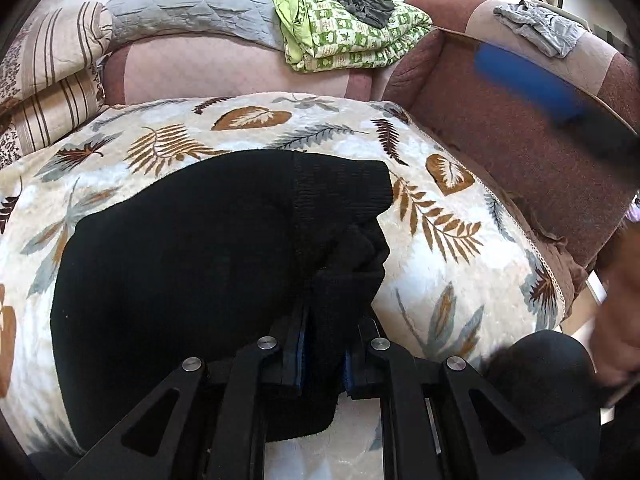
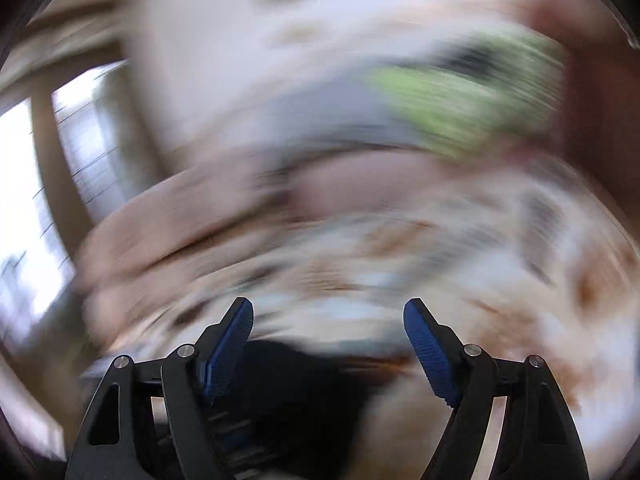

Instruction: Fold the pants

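Note:
Black pants point(image 1: 192, 248) lie folded over on a leaf-patterned blanket point(image 1: 440, 248), ribbed waistband toward the upper right. My left gripper point(image 1: 326, 344) is shut on a bunched fold of the black fabric, which rises between its blue pads. In the right wrist view, which is heavily blurred, my right gripper point(image 2: 328, 344) stands open with nothing between its blue pads point(image 2: 430, 352); a dark patch of the pants point(image 2: 296, 384) shows low between the fingers. A blue, blurred shape at the upper right of the left wrist view is the right gripper's pad point(image 1: 528, 80).
A brown sofa point(image 1: 520, 152) backs the blanket. A green checked quilt point(image 1: 348, 36), a grey pillow point(image 1: 192, 4), striped cushions point(image 1: 52, 80) and a grey cloth point(image 1: 540, 28) on the armrest lie behind. A person's hand point(image 1: 616, 312) shows at the right edge.

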`<action>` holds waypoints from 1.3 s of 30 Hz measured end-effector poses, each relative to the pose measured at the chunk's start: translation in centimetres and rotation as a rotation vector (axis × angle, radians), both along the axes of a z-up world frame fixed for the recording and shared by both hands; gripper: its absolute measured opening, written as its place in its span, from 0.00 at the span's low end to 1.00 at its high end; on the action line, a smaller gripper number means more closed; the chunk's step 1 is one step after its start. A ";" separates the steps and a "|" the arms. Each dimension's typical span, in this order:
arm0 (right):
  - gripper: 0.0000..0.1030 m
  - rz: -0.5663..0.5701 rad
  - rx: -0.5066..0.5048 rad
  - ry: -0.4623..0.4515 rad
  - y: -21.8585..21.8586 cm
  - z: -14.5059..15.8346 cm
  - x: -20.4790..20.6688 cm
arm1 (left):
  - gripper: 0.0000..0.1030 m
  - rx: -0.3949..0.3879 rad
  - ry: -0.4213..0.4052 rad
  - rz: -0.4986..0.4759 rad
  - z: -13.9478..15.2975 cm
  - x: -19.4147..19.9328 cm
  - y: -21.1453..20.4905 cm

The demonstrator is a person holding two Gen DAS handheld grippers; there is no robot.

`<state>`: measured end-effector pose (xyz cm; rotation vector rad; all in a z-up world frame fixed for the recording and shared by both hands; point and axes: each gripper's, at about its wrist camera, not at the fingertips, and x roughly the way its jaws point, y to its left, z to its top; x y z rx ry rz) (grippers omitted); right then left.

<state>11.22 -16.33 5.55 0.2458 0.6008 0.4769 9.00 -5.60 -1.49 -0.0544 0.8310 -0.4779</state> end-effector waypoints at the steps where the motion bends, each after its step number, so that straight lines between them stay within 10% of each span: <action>1: 0.80 0.128 -0.057 -0.029 1.9 1.4 -0.8 | 0.12 0.000 -0.003 -0.001 -0.1 0.1 -0.1; 4: 0.80 0.210 -0.244 -0.032 4.4 3.1 -1.8 | 0.14 0.000 -0.013 0.000 -0.6 -1.3 -0.1; 8: 0.83 0.064 -0.089 -0.023 0.5 2.8 -0.7 | 0.28 0.045 -0.059 -0.016 -0.9 -3.8 -0.4; 15: 0.83 -0.150 0.062 0.269 -3.6 -6.3 4.3 | 0.64 0.054 -0.141 -0.114 0.2 -7.5 -1.9; 20: 0.76 -0.094 0.162 0.297 -3.6 -8.2 4.7 | 0.59 -0.171 -0.115 -0.124 2.5 -9.8 1.6; 25: 0.67 0.050 0.232 0.101 -2.2 -5.7 4.1 | 0.37 -0.165 0.018 0.272 1.5 -8.0 8.0; 34: 0.51 0.125 -0.101 0.452 3.4 -13.4 7.8 | 0.30 -0.218 0.171 0.343 -0.7 -6.4 9.4; 39: 0.53 0.117 -0.187 0.409 4.5 -13.2 7.1 | 0.41 -0.334 0.140 0.375 2.0 -3.5 14.1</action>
